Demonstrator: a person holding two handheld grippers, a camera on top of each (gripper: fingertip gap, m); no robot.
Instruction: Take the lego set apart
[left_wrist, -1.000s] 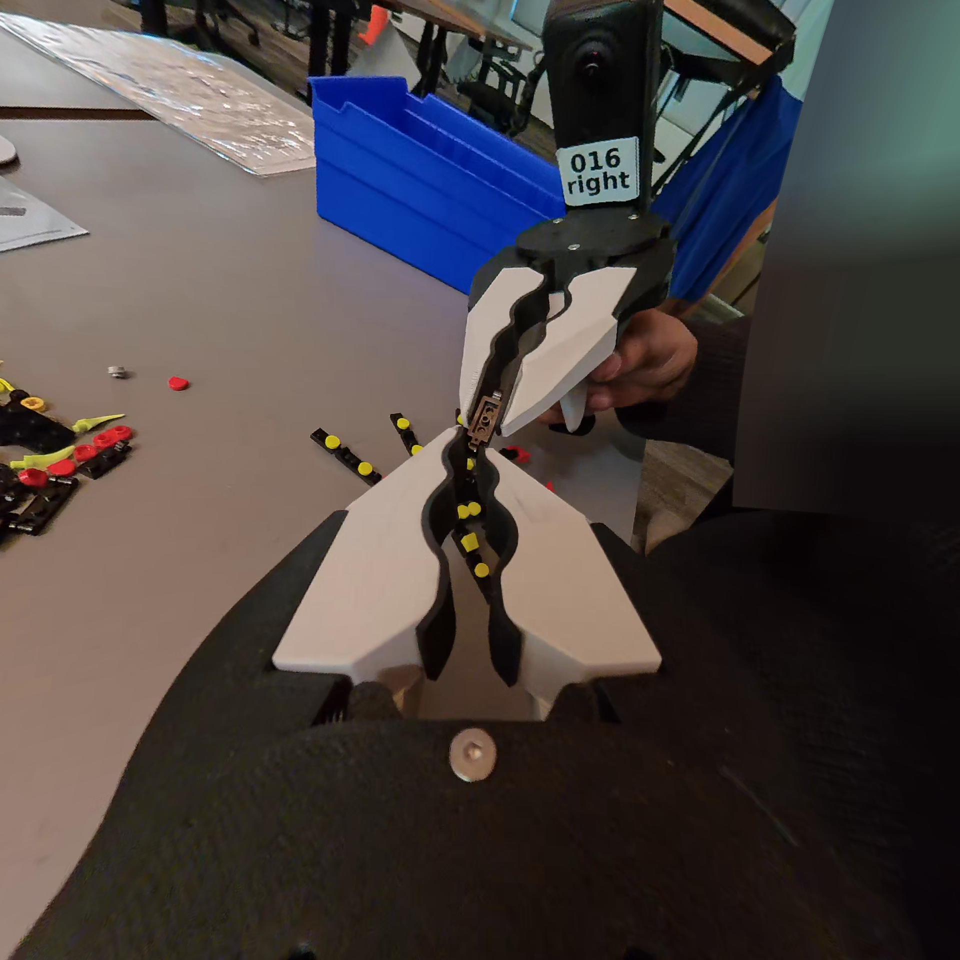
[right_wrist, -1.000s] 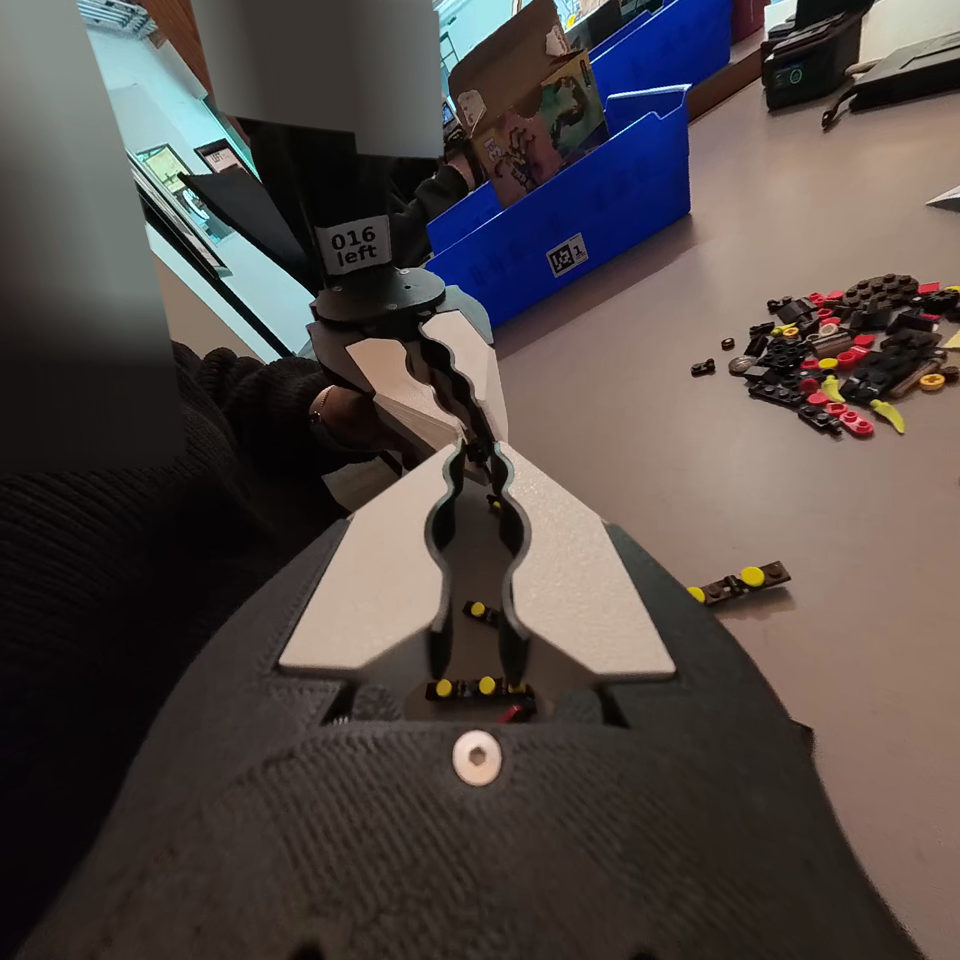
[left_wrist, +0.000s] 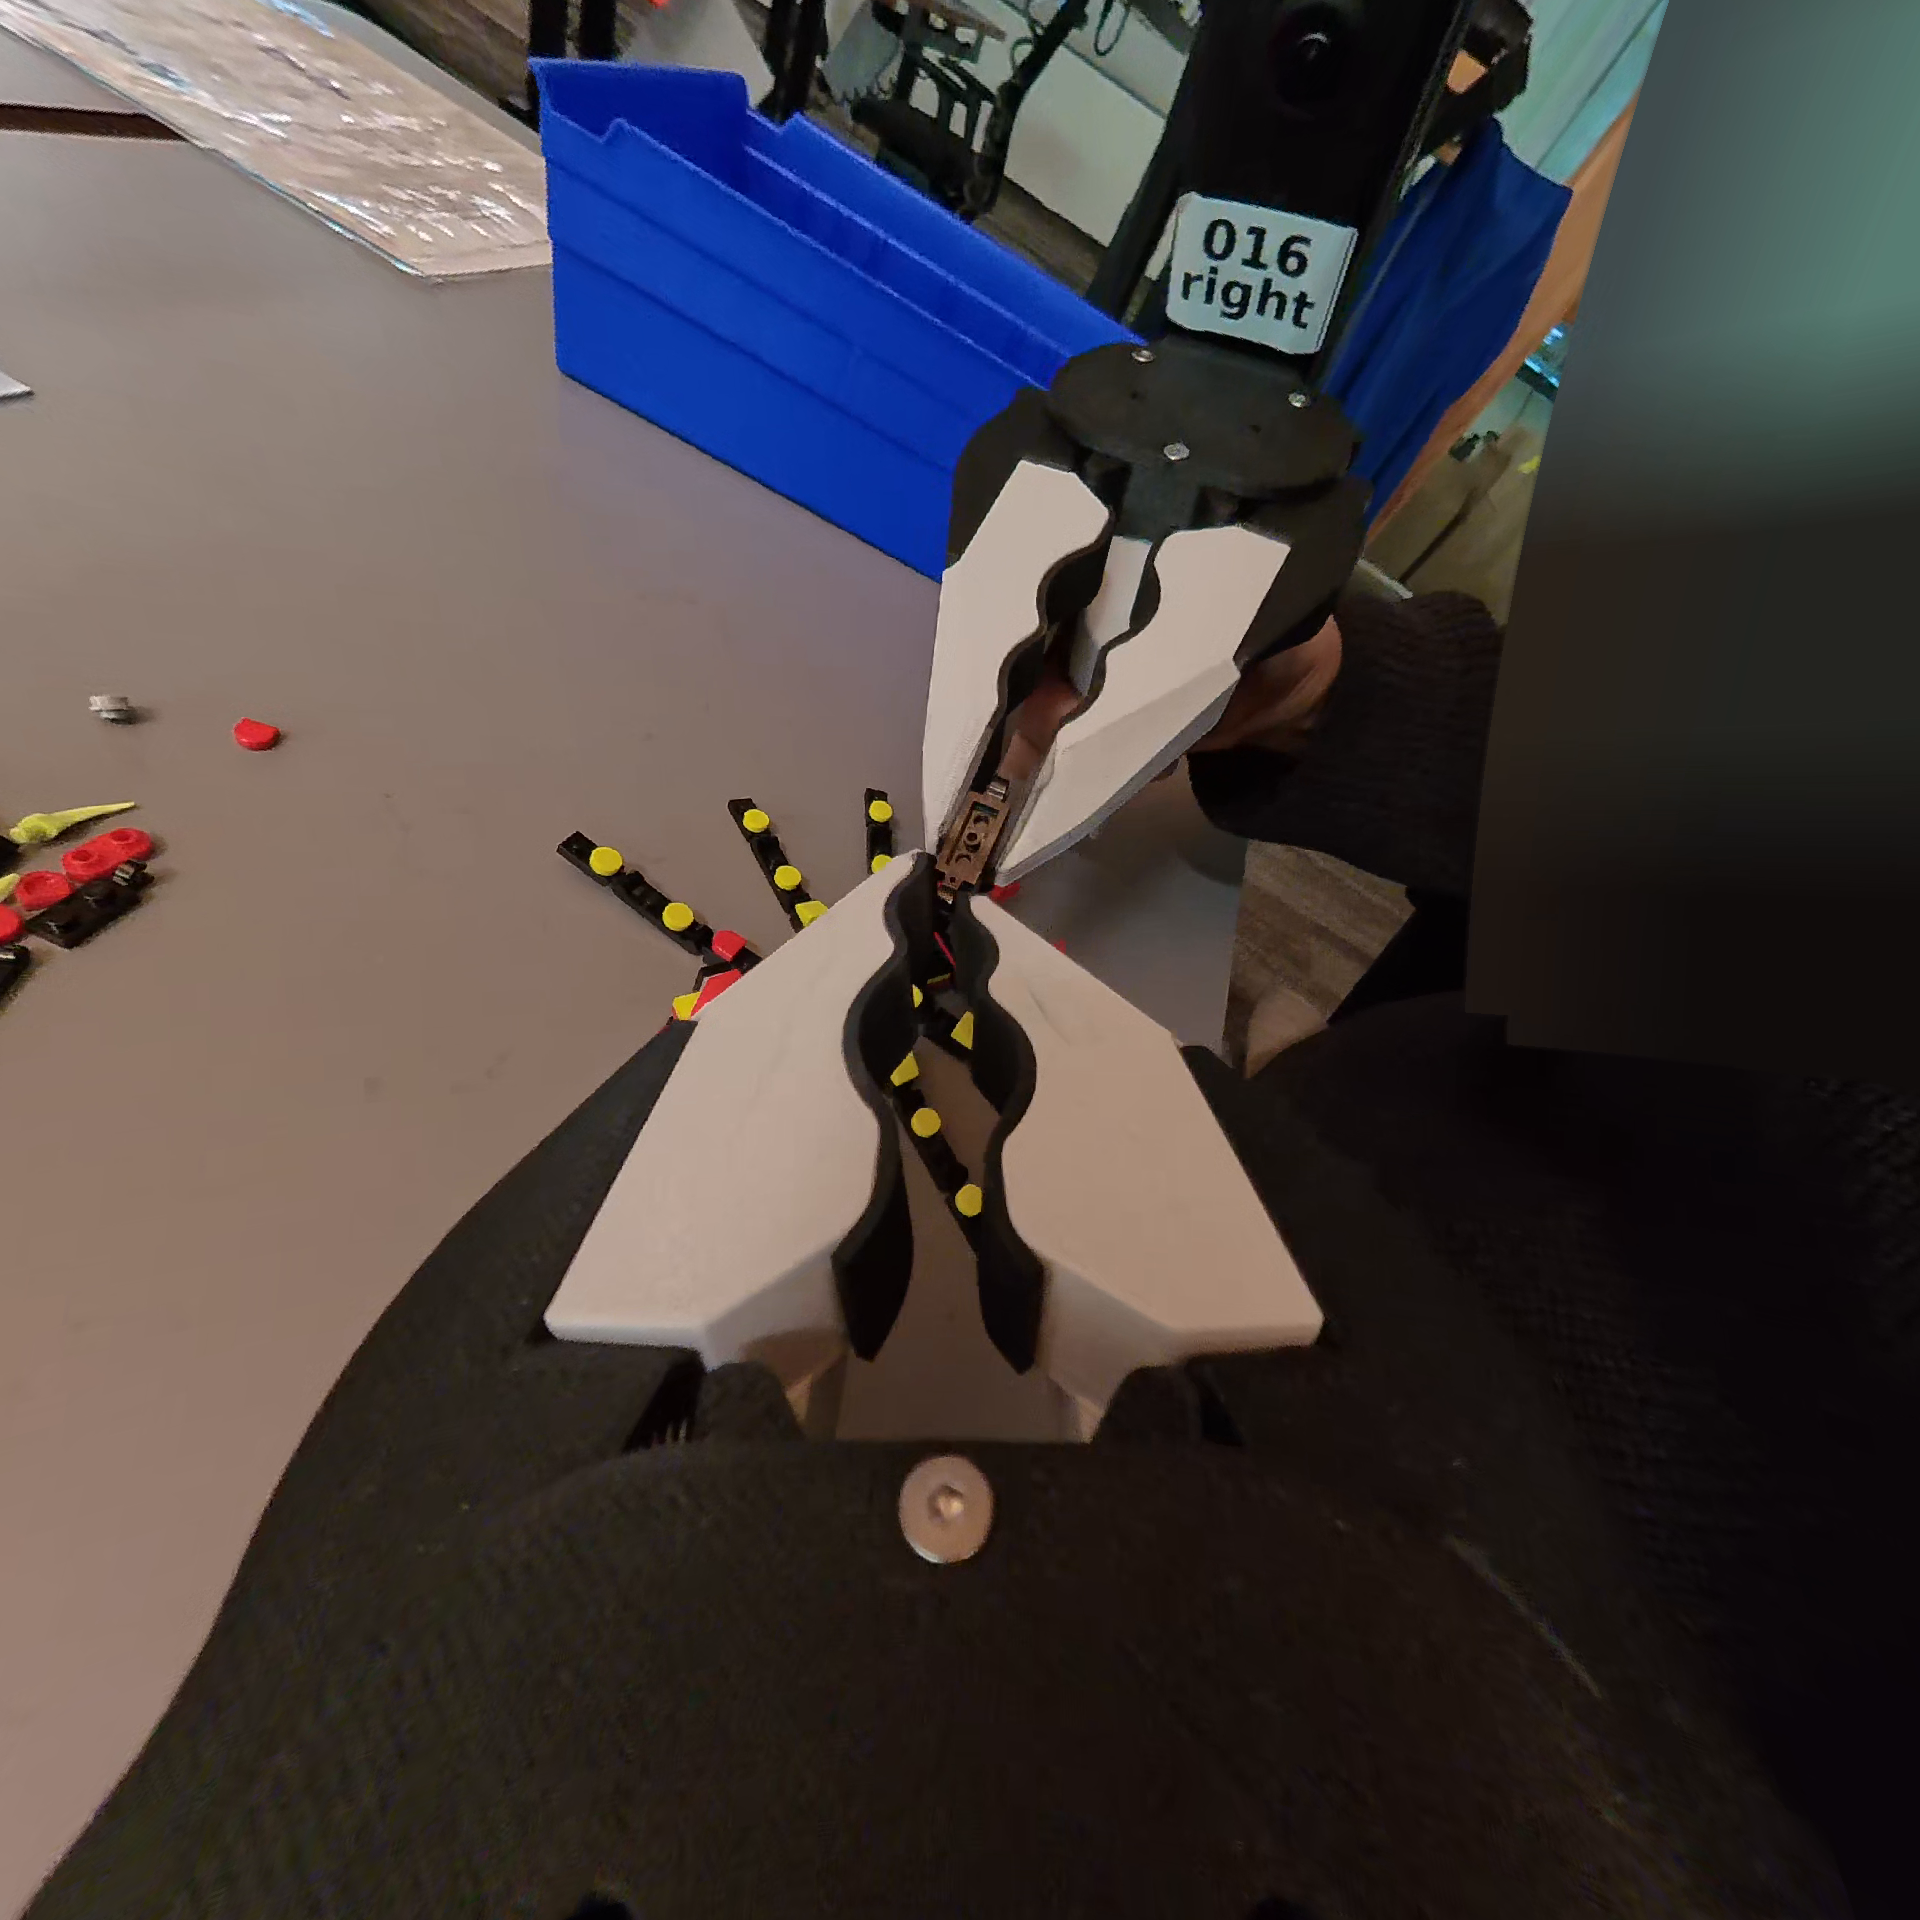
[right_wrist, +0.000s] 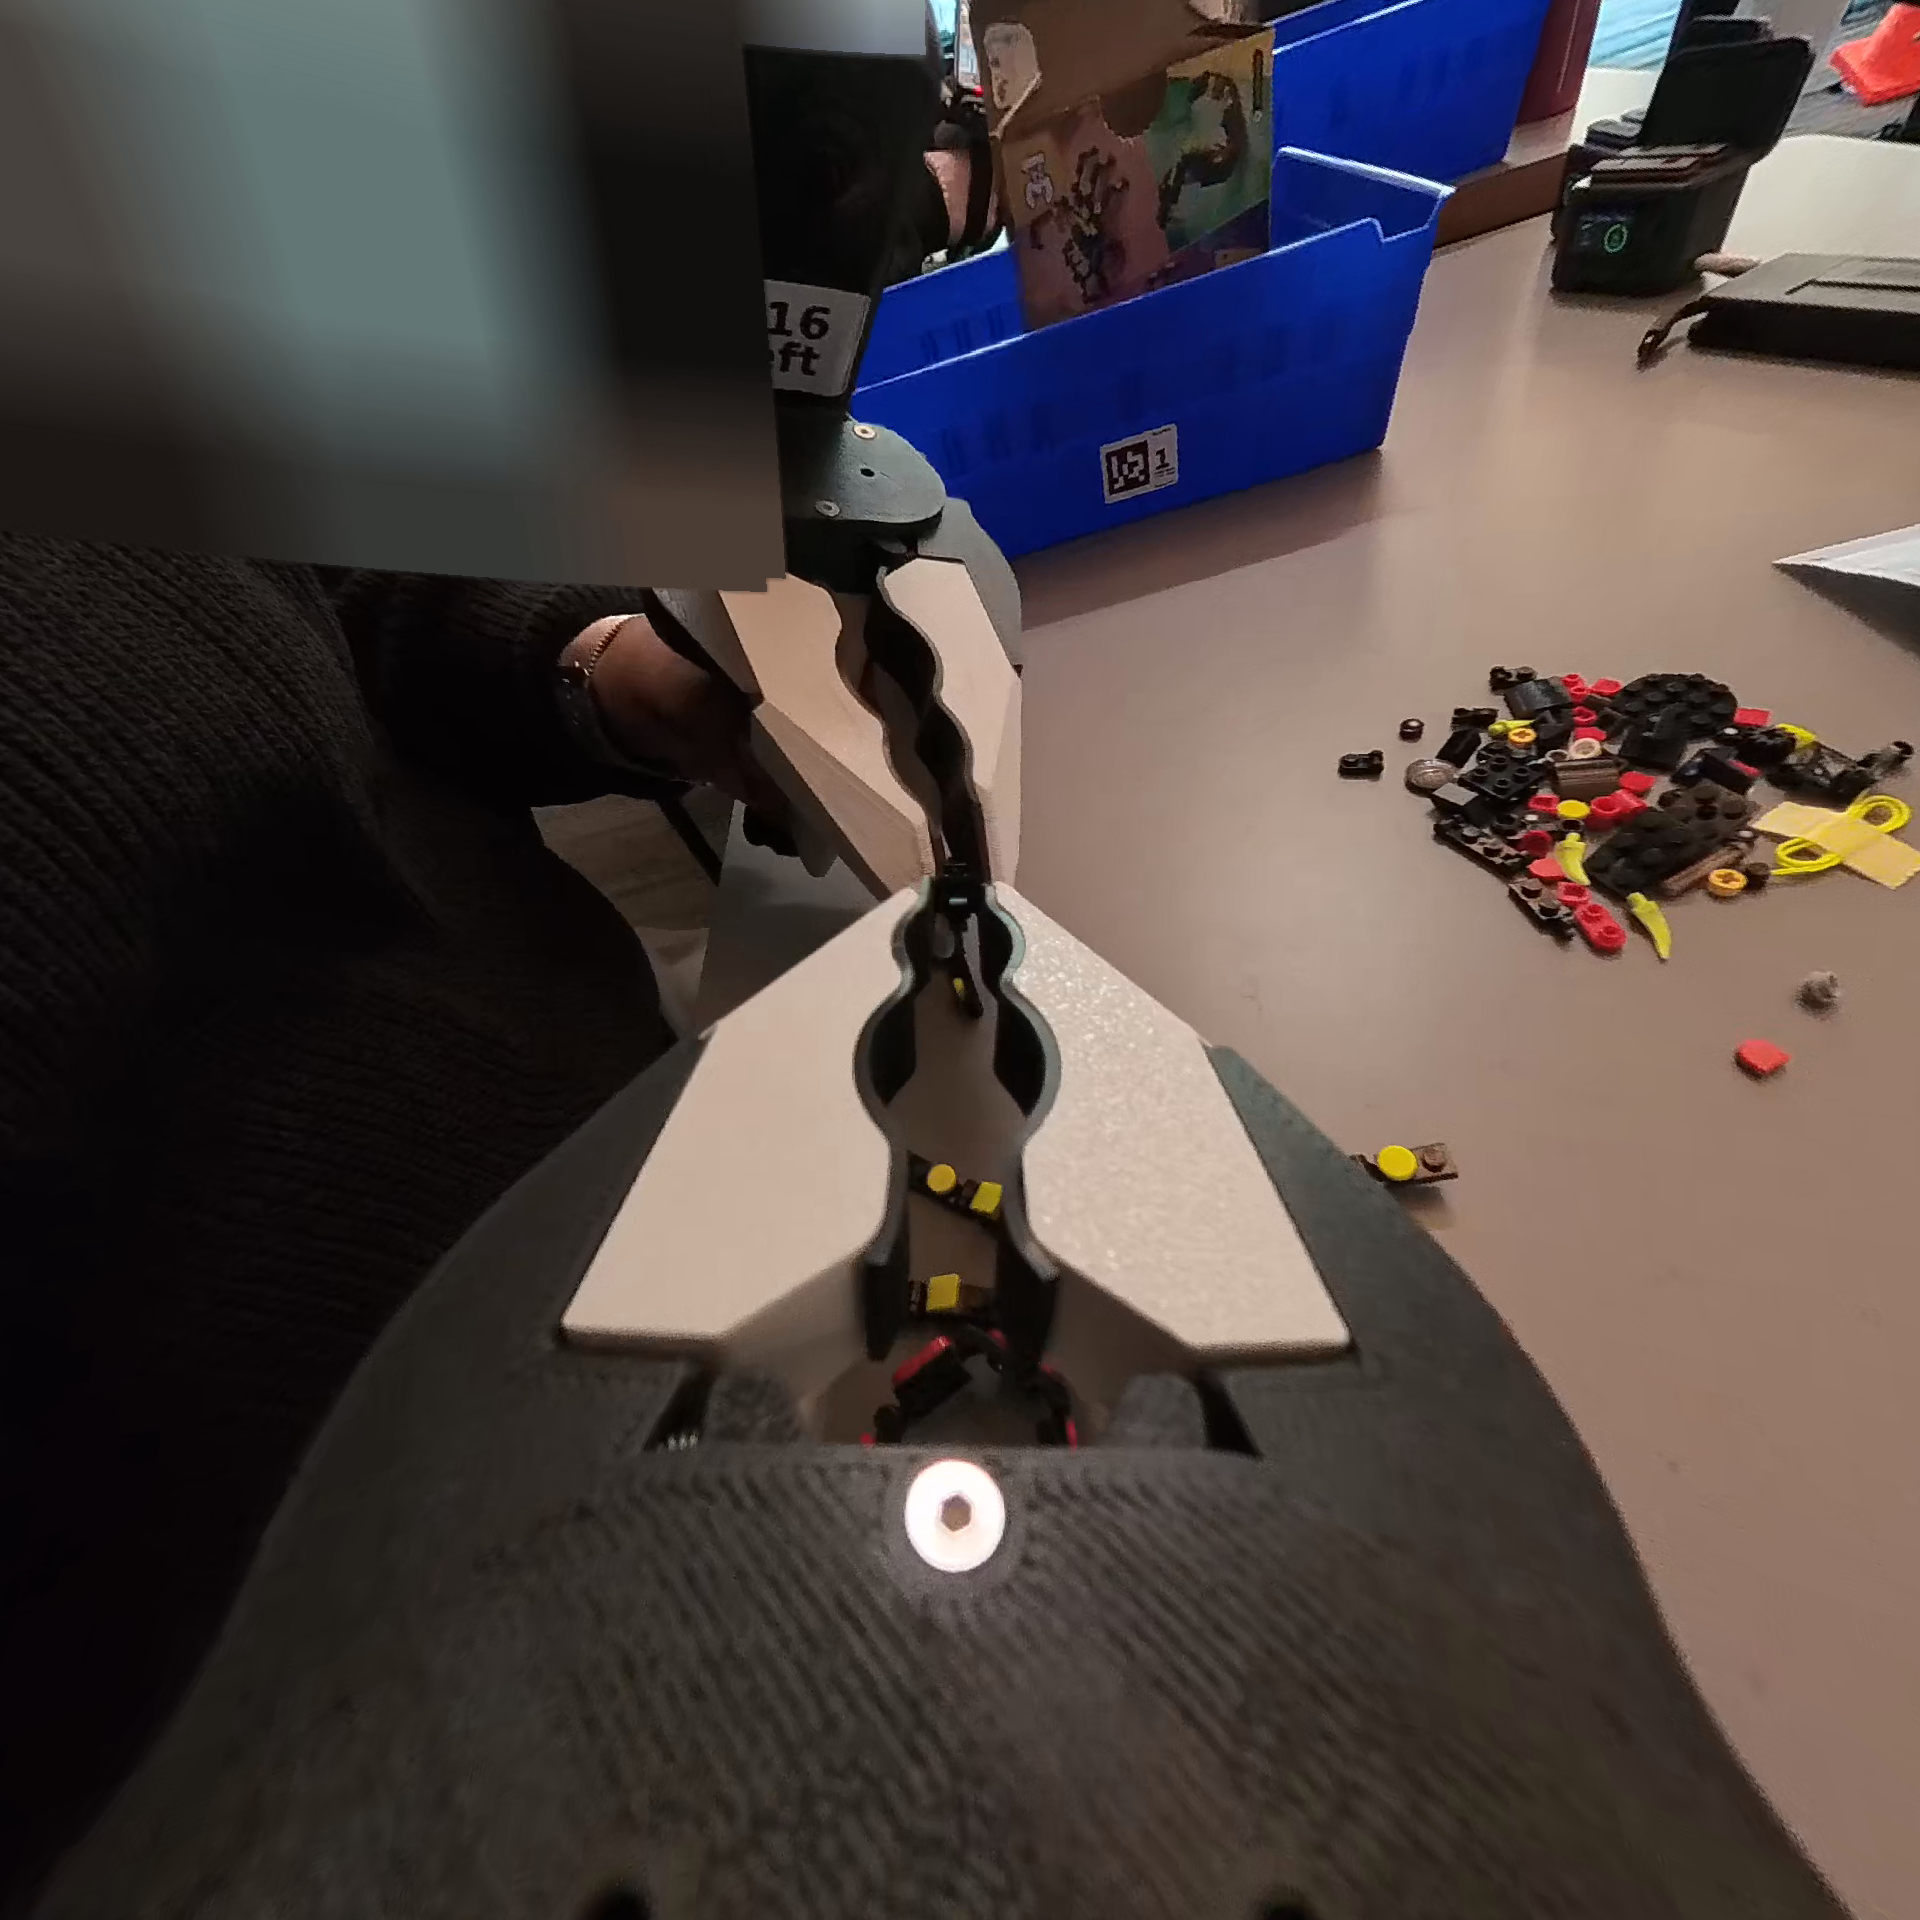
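A small dark lego piece (left_wrist: 971, 836) is pinched between the tips of both grippers, held above the grey table (left_wrist: 416, 582). In the left wrist view the left gripper (left_wrist: 935, 883) is seen closed narrowly on the piece's near end, while the right gripper (left_wrist: 982, 821) comes down from about one o'clock and is clamped on the far end. In the right wrist view the right gripper (right_wrist: 951, 904) is closed on the same piece (right_wrist: 951, 914), with the left gripper (right_wrist: 961, 857) reaching in from eleven o'clock. Black strips with yellow studs (left_wrist: 644, 894) are laid on the table just beneath, at about ten o'clock of the left tips. A pile of loose pieces (right_wrist: 1662, 790) is seen at two o'clock in the right wrist view, well apart, beyond which a blue bin (right_wrist: 1226, 405) stands.
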